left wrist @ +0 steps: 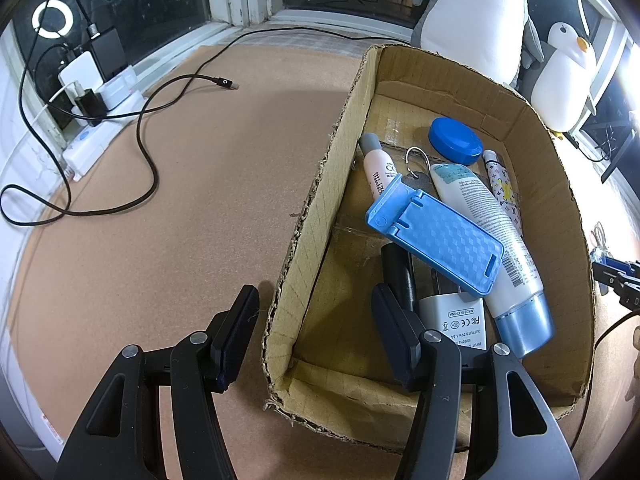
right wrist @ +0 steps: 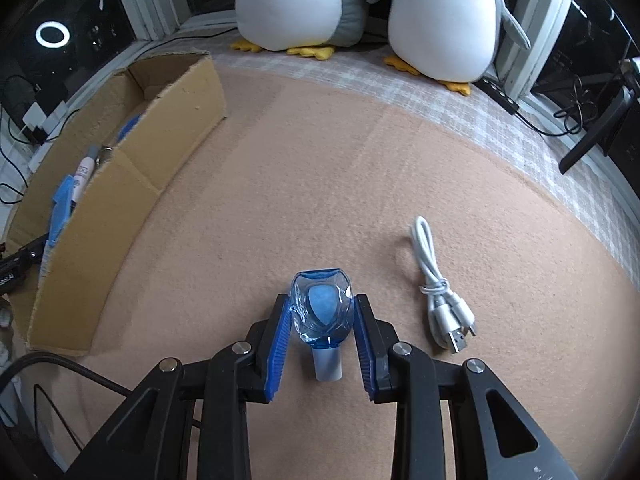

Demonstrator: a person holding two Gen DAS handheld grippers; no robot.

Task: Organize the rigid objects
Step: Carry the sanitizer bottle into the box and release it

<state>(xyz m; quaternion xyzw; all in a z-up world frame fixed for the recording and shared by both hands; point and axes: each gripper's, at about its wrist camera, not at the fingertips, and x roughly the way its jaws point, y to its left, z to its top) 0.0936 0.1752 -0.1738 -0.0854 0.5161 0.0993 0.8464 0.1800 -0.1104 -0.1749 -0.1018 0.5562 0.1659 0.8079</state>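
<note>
We see a white cable (right wrist: 436,284) beside our right gripper (right wrist: 322,312), which clasps a blue bottle (right wrist: 322,312) on the mat. The box (left wrist: 320,216) (cardboard) holds a phone stand (left wrist: 436,236) and tube (left wrist: 492,236); our left gripper (left wrist: 316,312) gapes astride its wall.

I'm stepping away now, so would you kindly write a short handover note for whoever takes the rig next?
Left hand-held gripper: open, empty, straddling the cardboard box wall.
Right hand-held gripper: closed around the small blue bottle on the mat, apparently not lifted.
Done: blue phone stand, lotion tube, charger, blue lid and others are boxed.
Left: box the bottle, then possibly the white USB cable.
</note>
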